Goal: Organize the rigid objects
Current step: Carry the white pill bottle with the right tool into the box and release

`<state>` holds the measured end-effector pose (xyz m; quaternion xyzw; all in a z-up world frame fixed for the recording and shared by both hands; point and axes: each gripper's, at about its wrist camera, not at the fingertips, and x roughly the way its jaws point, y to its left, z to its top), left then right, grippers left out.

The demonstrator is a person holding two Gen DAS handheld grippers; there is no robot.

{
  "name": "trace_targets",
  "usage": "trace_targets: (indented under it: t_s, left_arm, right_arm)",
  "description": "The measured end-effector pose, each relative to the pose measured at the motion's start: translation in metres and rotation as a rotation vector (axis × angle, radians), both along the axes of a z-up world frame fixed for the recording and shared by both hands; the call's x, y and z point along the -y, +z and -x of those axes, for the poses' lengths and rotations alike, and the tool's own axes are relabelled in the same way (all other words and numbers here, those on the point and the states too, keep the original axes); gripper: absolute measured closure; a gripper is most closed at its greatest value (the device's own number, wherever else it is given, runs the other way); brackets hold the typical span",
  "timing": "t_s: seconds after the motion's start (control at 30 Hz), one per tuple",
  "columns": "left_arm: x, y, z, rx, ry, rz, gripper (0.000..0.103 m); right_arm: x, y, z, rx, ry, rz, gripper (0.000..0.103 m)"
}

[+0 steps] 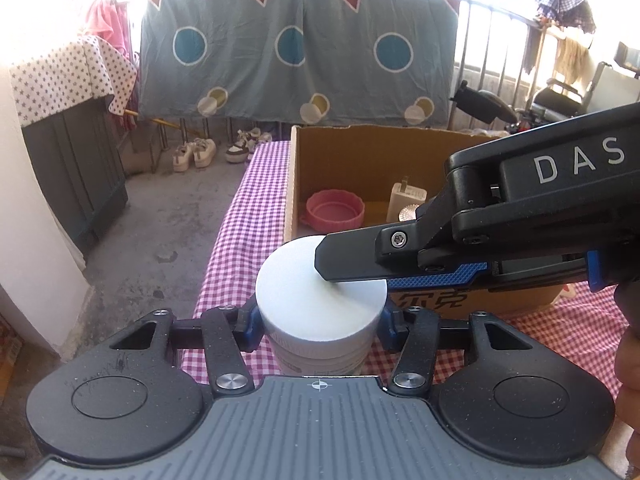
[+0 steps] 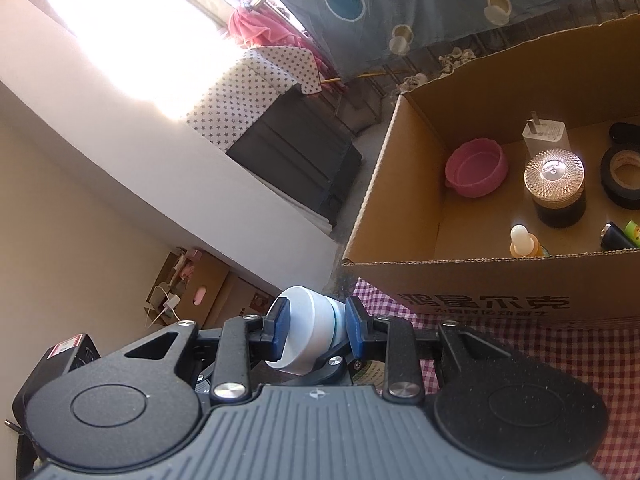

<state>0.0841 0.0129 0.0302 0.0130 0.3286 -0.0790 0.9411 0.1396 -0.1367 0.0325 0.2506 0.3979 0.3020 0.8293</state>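
Observation:
A white jar [image 1: 320, 292] with a flat pale lid hangs above the checked tablecloth [image 1: 240, 220], near the front left corner of an open cardboard box [image 1: 292, 200]. My left gripper [image 1: 320, 320] is shut on the jar's sides just below the lid. My right gripper [image 1: 356, 272] reaches in from the right, its upper finger lying across the lid's top. In the right wrist view, the right gripper [image 2: 316, 322] has its blue pads pressed against the jar [image 2: 308, 340], one on the lid's face and one on the body. The jar's base is hidden.
The box [image 2: 392, 200] holds a pink scalloped lid [image 2: 476, 168], a white plug [image 2: 544, 132], a faceted-cap jar [image 2: 554, 176], a black tape roll [image 2: 624, 172] and a dropper bottle [image 2: 522, 240]. The table's left edge drops to a concrete floor. A hand [image 1: 628, 360] shows at the right.

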Motion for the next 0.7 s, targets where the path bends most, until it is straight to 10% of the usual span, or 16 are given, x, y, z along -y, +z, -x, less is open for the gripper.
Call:
trace_targets:
  t_s: [0.7]
  left_arm:
    - [0.019, 0.075, -0.069, 0.120, -0.118, 0.027, 0.050]
  right_arm:
    - [0.019, 0.101, -0.039, 0.217, -0.047, 0.016, 0.069]
